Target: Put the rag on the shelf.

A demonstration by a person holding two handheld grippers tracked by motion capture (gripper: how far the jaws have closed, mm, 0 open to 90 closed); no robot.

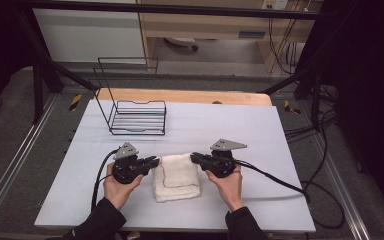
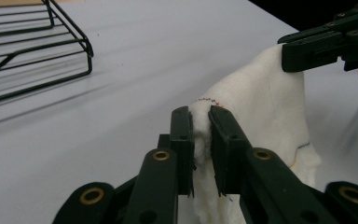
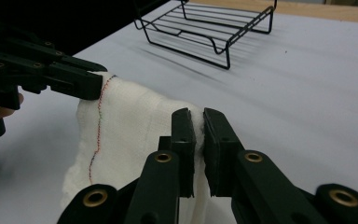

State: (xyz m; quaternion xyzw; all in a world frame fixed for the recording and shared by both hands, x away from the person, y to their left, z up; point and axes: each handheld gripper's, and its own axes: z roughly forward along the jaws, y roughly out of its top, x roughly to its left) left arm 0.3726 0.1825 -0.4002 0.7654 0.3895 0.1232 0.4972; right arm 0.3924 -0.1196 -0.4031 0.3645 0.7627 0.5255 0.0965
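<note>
A folded white towel [image 1: 176, 176] with coloured edge stitching lies on the white table, near the front middle. My left gripper [image 1: 154, 162] is shut on the towel's far left corner; the left gripper view shows white cloth [image 2: 261, 107] pinched between the jaws [image 2: 200, 140]. My right gripper [image 1: 194, 158] is shut on the far right corner, with cloth [image 3: 130, 135] squeezed between its jaws [image 3: 199, 140]. Both far corners are lifted a little off the table, and the near part of the towel rests on it.
A black wire rack [image 1: 137, 115] stands at the back left of the white table [image 1: 260, 135], seen also as the rack [image 2: 32, 46] and rack [image 3: 209, 28] in the gripper views. Cables [image 1: 280, 182] trail off to the right. A wooden edge [image 1: 185, 96] runs along the back.
</note>
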